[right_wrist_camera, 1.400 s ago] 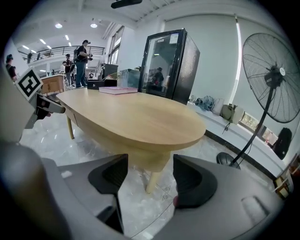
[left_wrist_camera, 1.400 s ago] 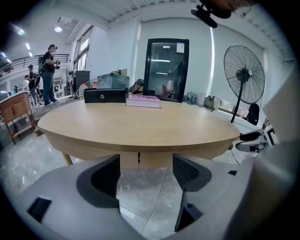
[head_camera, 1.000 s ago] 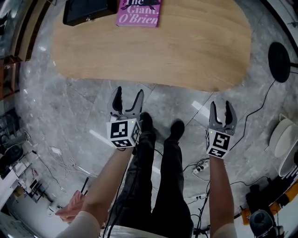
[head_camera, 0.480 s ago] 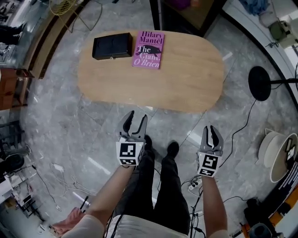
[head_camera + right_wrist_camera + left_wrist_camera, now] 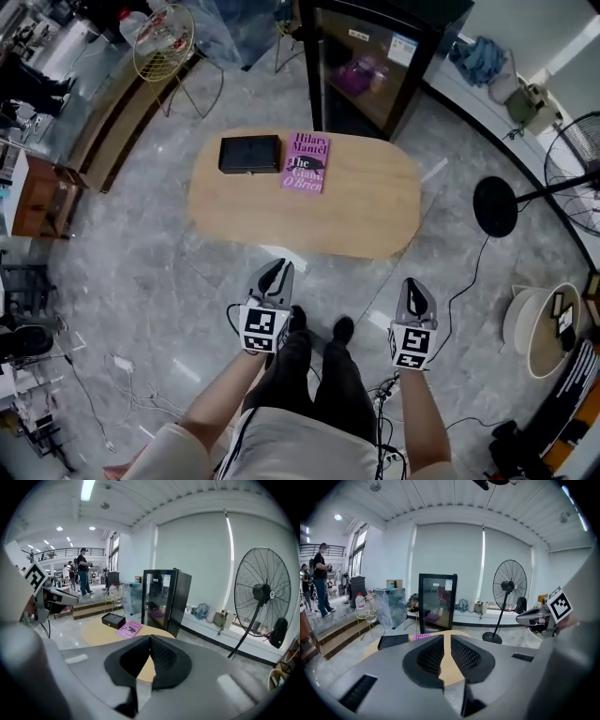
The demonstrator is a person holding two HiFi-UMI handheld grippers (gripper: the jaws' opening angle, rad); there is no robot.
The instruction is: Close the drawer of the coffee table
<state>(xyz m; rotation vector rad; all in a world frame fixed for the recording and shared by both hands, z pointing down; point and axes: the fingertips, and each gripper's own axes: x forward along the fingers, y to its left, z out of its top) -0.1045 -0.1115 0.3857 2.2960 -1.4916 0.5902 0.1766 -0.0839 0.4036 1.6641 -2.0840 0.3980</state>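
The oval wooden coffee table (image 5: 366, 211) stands on the grey marble floor ahead of me; no drawer shows from here. On its far left lie a black box (image 5: 249, 154) and a pink book (image 5: 307, 161). My left gripper (image 5: 274, 270) hangs in the air short of the table's near edge. Its jaws are closing, with a thin slit left between them and nothing in it (image 5: 447, 637). My right gripper (image 5: 413, 286) is held level with it to the right, shut and empty (image 5: 150, 637). Table (image 5: 101, 632), box (image 5: 113, 619) and book (image 5: 129, 629) also show in the right gripper view.
A black glass-door cabinet (image 5: 375, 56) stands behind the table. A standing fan (image 5: 260, 597) is at the right, its round base (image 5: 494, 206) near the table's end. Cables (image 5: 394, 384) lie by my feet. A wire chair (image 5: 164, 42) is far left.
The head view has pulled up and away, so the table looks smaller and farther. Both grippers' jaws went from spread apart to nearly or fully together.
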